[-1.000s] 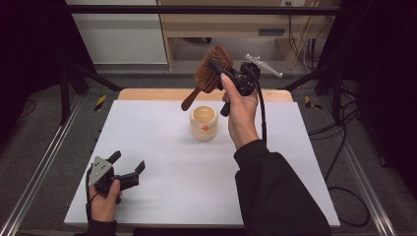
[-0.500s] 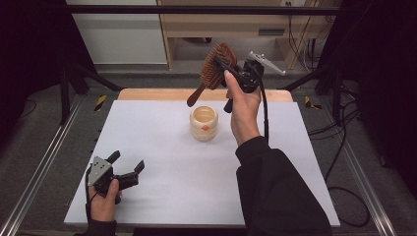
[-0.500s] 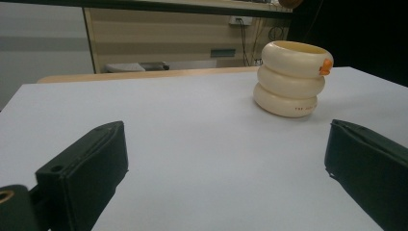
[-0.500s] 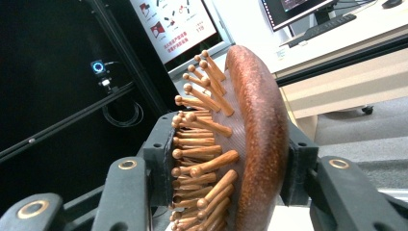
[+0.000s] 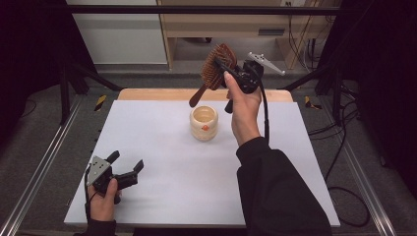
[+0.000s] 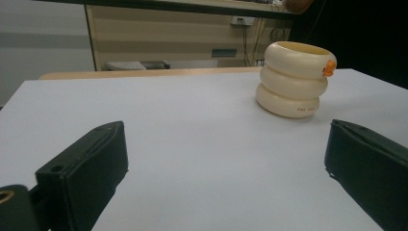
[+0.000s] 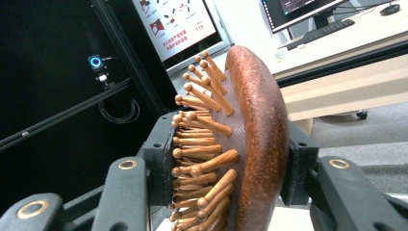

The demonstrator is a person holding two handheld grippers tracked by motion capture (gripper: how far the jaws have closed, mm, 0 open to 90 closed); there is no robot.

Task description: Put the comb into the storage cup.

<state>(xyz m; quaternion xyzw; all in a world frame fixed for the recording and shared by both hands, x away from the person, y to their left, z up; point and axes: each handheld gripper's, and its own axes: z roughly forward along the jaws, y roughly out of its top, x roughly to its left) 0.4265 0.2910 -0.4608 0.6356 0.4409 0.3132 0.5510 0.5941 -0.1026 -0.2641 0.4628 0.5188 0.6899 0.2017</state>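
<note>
In the right gripper view, the brush (image 7: 250, 144) is cut off at the bottom edge; its handle is out of frame. In the left gripper view, the cup (image 6: 294, 79) print is too small to read.

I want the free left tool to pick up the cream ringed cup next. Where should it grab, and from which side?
Judging by its shape, grip the cup across the groove between two of its stacked rings, coming in level from the left tool side. It stands upright and alone on the table, and the bulging rings should keep the pads from slipping.
</note>
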